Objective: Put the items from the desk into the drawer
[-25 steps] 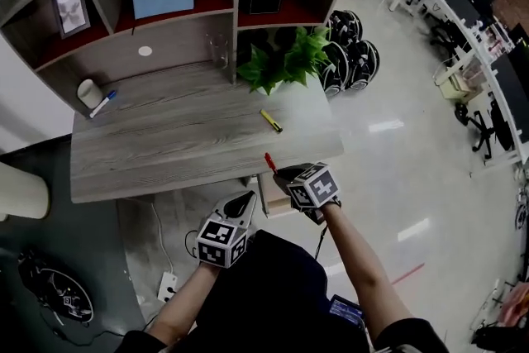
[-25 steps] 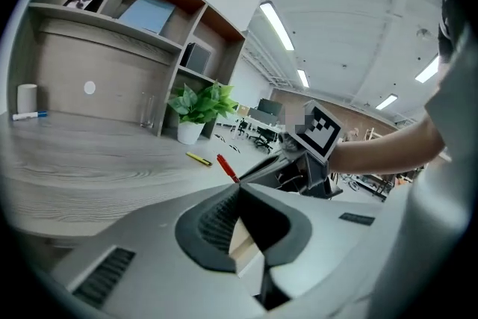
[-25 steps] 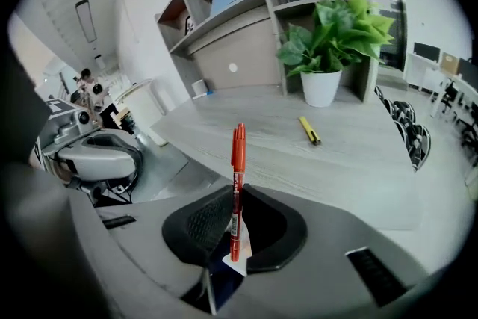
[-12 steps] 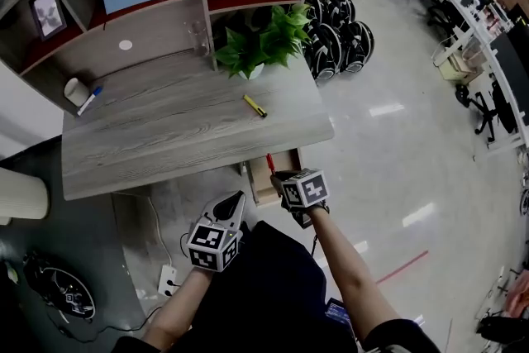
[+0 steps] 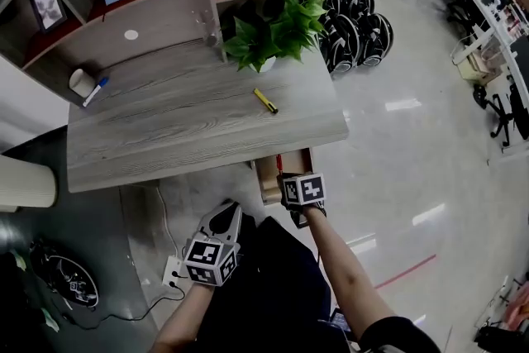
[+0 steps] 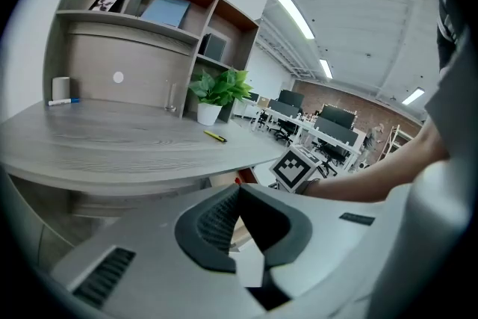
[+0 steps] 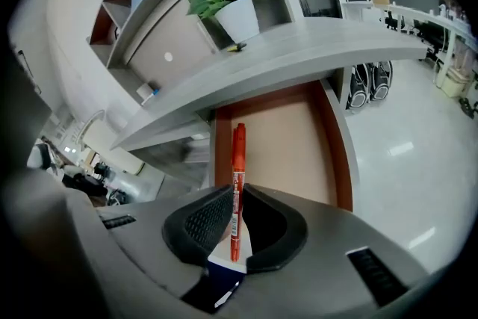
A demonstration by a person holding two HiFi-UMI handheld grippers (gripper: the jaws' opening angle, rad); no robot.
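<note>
Orange-red marker (image 7: 238,153) is clamped between the pads of the right tool (image 7: 238,194). Its longer end reaches forward past the tips and points over the open drawer (image 7: 340,160). The drawer sticks out below the worktop (image 5: 190,128). To the left of the drawer, the left tool (image 6: 237,192) has its jaws together and holds nothing. Behind the drawer, a yellow pen-like item (image 5: 265,100) lies on the worktop.

Red pen (image 7: 237,164) (grey-grained desk (image 5: 182,132))
</note>
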